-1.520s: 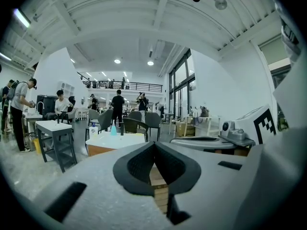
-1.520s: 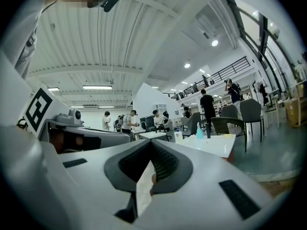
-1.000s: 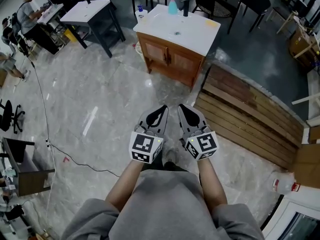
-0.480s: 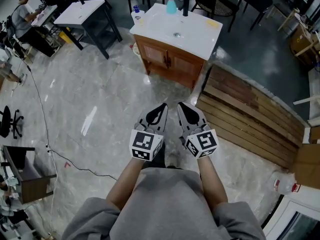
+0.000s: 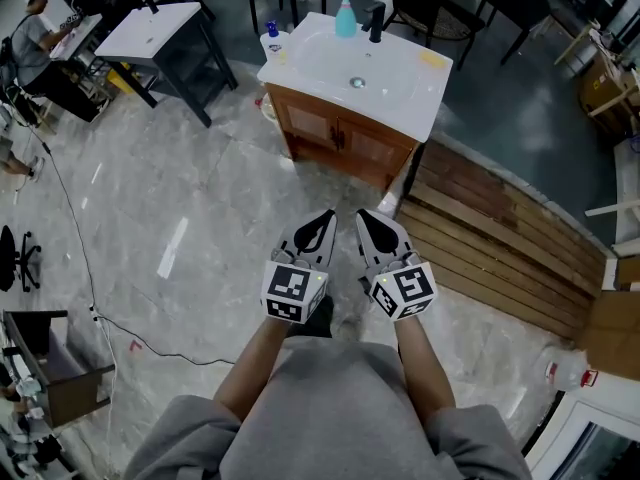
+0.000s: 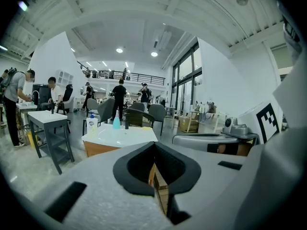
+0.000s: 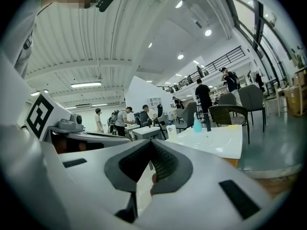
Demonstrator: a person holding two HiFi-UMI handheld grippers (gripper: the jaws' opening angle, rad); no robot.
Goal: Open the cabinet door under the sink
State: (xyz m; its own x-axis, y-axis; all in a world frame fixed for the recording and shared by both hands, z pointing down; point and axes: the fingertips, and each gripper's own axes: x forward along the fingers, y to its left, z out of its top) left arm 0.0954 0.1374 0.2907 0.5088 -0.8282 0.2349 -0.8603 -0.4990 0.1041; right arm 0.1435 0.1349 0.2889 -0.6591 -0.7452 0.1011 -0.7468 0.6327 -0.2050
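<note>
**Student:** Two grippers, carried side by side and close to the body. Why are they held like that?

**Tutor:** Judging by the layout, this is the approach stage. The left gripper (image 5: 326,218) and the right gripper (image 5: 364,218) sit just beside one another. Both point nearly level toward the cabinet (image 5: 300,153), which stands well ahead of their tips across open floor (image 5: 200,218). Nothing is within reach, so neither tool has work yet, and a neutral carry seems sensible.

**Student:** Where is the door itself?

**Tutor:** Two wooden cabinet doors (image 5: 372,151) face the grippers, directly below the white sink (image 5: 390,73). Both look closed, with small dark handles near the middle seam. A blue bottle (image 5: 345,18) and a dark faucet (image 5: 375,18) stand at the sink's far edge, beyond the doors. A slatted wooden platform (image 5: 500,233) lies ahead and to the right of the right gripper.

**Student:** And the jaws?

**Tutor:** The left gripper view shows that gripper's jaws together. The tips meet, only a thin slit shows below them, and nothing is between them. The right gripper view shows the same for the right gripper: jaws closed and empty. Neither gripper touches anything. In my judgement, one of them will have to part its jaws to take a handle once the cabinet is near.
</note>
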